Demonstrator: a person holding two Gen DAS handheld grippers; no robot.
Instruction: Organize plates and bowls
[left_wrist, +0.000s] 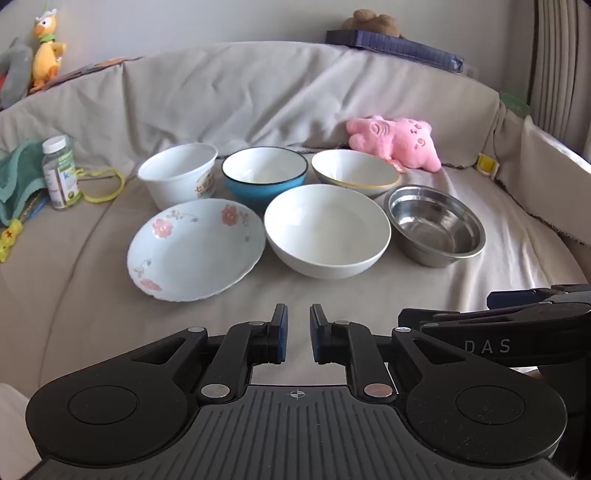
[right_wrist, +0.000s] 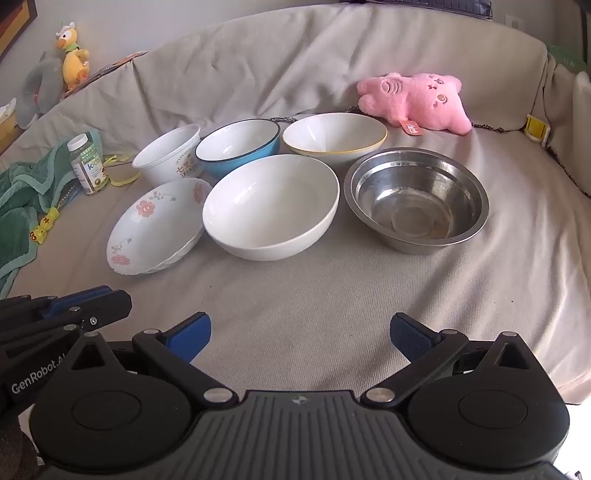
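Observation:
Several dishes sit on a beige covered sofa seat. The front row holds a flowered plate (left_wrist: 195, 249) (right_wrist: 157, 225), a large white bowl (left_wrist: 327, 230) (right_wrist: 271, 206) and a steel bowl (left_wrist: 436, 225) (right_wrist: 415, 197). The back row holds a printed white bowl (left_wrist: 179, 173) (right_wrist: 168, 153), a blue bowl (left_wrist: 264, 175) (right_wrist: 238, 146) and a yellow-rimmed white bowl (left_wrist: 354, 171) (right_wrist: 334, 136). My left gripper (left_wrist: 298, 319) is nearly shut and empty, in front of the plate and white bowl. My right gripper (right_wrist: 300, 328) is wide open and empty, in front of the white bowl.
A pink plush toy (left_wrist: 397, 142) (right_wrist: 417, 101) lies behind the bowls at the right. A vitamin bottle (left_wrist: 59, 171) (right_wrist: 86, 164) and a green towel (right_wrist: 26, 199) lie at the left. The sofa back (left_wrist: 258, 92) rises behind. The right gripper's body (left_wrist: 517, 328) shows at right.

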